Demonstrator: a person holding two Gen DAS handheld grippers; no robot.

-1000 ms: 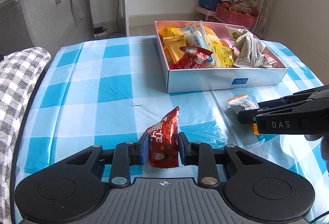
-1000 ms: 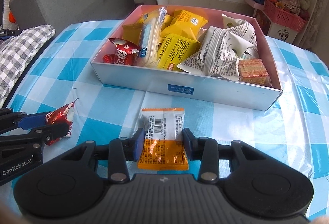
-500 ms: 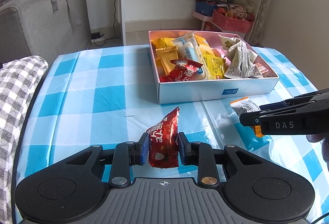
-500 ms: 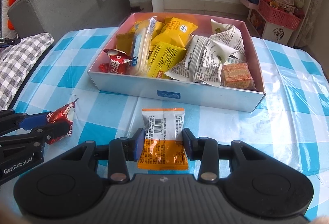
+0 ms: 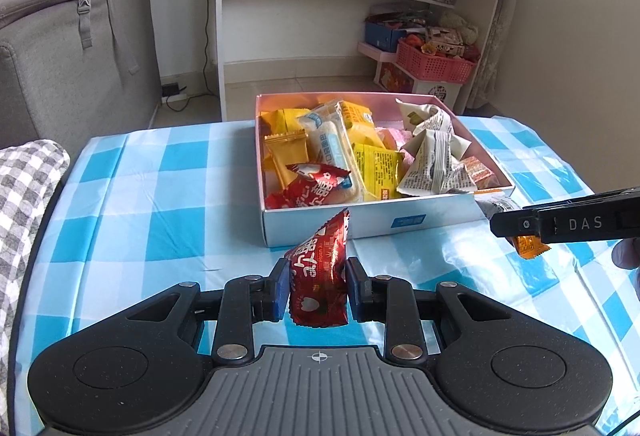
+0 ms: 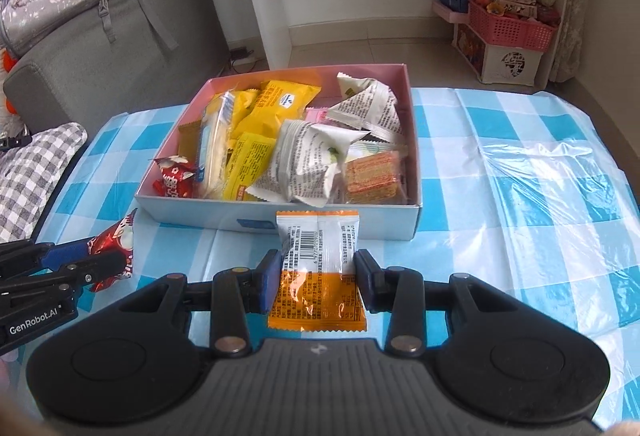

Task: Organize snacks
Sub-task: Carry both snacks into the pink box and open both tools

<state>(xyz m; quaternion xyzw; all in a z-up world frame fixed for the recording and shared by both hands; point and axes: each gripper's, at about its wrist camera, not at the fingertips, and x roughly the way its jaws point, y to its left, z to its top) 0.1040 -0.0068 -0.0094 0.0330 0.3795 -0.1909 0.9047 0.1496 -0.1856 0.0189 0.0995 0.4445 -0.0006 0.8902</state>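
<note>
My left gripper is shut on a red snack packet and holds it above the blue checked tablecloth, in front of the white box. My right gripper is shut on an orange-and-white snack packet, lifted just before the box's near wall. The box is full of yellow, red and newsprint-patterned packets. In the left wrist view the right gripper shows at the right with its packet. In the right wrist view the left gripper shows at the left with the red packet.
The tablecloth covers the table. A checked cushion lies at the left edge. A grey sofa with a bag stands behind. A white shelf and a pink basket stand on the floor beyond the table.
Both grippers have risen with their packets and tilted back, so the box looks farther off and more of the room shows. Both grips are unchanged.
</note>
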